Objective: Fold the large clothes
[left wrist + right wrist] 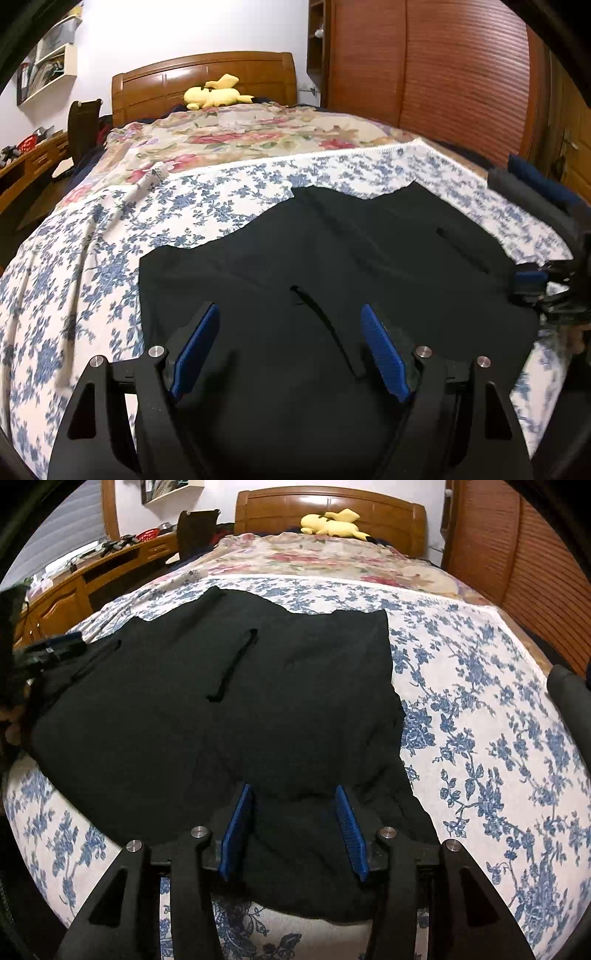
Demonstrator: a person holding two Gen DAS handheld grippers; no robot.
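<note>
A large black garment (332, 258) lies spread on the blue-flowered sheet of the bed; it also fills the middle of the right wrist view (221, 701). It has slit pockets (232, 664). My left gripper (290, 314) is open, its blue pads over the garment's near part. My right gripper (293, 794) is open, with a bunched near edge of the garment lying between its pads. The right gripper shows at the right edge of the left wrist view (535, 284), and the left gripper at the left edge of the right wrist view (55, 648).
The bed (110, 258) has a blue-flowered sheet in front and a red-flowered cover (240, 136) behind. A yellow plush toy (214, 96) lies by the wooden headboard. A wooden desk (74, 590) stands left, a wardrobe (443, 74) right.
</note>
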